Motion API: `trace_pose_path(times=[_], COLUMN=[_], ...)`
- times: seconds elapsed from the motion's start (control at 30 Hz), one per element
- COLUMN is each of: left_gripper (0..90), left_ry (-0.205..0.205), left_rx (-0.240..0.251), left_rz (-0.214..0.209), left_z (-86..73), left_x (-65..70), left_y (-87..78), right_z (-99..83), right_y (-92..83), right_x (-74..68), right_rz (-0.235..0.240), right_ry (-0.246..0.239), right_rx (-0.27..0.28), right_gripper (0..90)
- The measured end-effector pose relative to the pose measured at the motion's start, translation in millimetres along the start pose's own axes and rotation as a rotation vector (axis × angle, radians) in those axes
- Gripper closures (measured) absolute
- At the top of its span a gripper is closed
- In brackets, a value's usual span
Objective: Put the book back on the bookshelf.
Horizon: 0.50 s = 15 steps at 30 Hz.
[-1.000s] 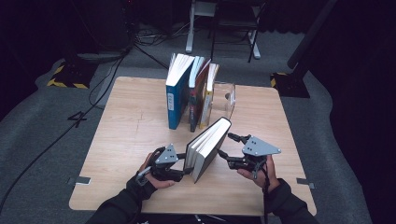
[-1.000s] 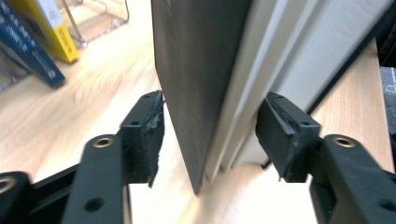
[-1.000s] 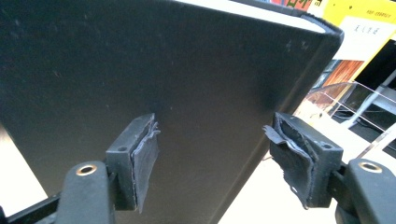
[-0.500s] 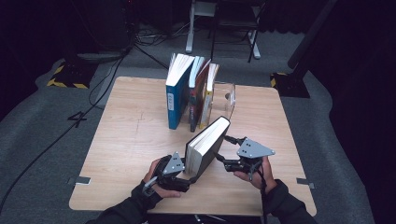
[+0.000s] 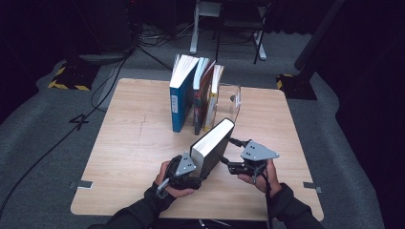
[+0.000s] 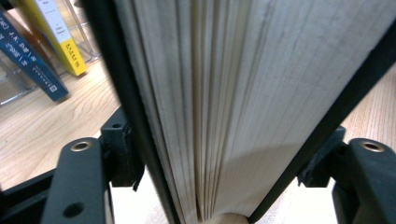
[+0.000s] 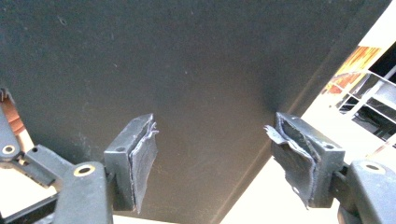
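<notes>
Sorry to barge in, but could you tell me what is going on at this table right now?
A person is handling a thick black-covered book with a gripper in each hand. The left gripper is clamped across the book's near end, its jaws on either cover with the page edges between them. The right gripper is open, its pads facing the book's black cover. The book stands tilted on the wooden table, just in front of a row of upright books leaning against a clear bookend.

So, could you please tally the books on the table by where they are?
Standing in the row by the clear bookend: 3 (blue book, middle book, yellow-spined book)
Held in the left claw: 1 (black book)
Total: 4
</notes>
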<state>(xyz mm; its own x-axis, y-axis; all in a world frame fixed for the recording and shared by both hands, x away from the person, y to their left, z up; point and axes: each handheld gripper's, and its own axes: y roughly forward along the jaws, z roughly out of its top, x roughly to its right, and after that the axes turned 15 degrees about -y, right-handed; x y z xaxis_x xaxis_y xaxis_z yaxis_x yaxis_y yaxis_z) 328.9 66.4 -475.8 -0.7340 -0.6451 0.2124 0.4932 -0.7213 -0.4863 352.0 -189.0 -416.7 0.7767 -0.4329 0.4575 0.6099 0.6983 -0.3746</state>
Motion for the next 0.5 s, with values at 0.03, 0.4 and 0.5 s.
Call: trace_pose_path(times=[0.03,0.4,0.5], left_gripper=[36.9,52.6,53.0], left_ry=[0.007,0.020,0.036], left_rx=[0.001,-0.024,-0.039], left_rz=[-0.005,-0.054,-0.078], left_z=[0.2,1.9,1.6], left_x=[-1.9,-26.8,-29.0], left_y=[-0.6,-12.7,-16.0], right_z=[-0.6,-7.8,-10.6], right_y=[0.3,-7.1,-9.2], right_x=[0.5,9.2,13.0], right_rz=[-0.002,0.010,0.008], right_ry=[0.001,0.005,0.009], right_rx=[-0.002,0.012,0.008], right_gripper=[31.6,30.6,30.4])
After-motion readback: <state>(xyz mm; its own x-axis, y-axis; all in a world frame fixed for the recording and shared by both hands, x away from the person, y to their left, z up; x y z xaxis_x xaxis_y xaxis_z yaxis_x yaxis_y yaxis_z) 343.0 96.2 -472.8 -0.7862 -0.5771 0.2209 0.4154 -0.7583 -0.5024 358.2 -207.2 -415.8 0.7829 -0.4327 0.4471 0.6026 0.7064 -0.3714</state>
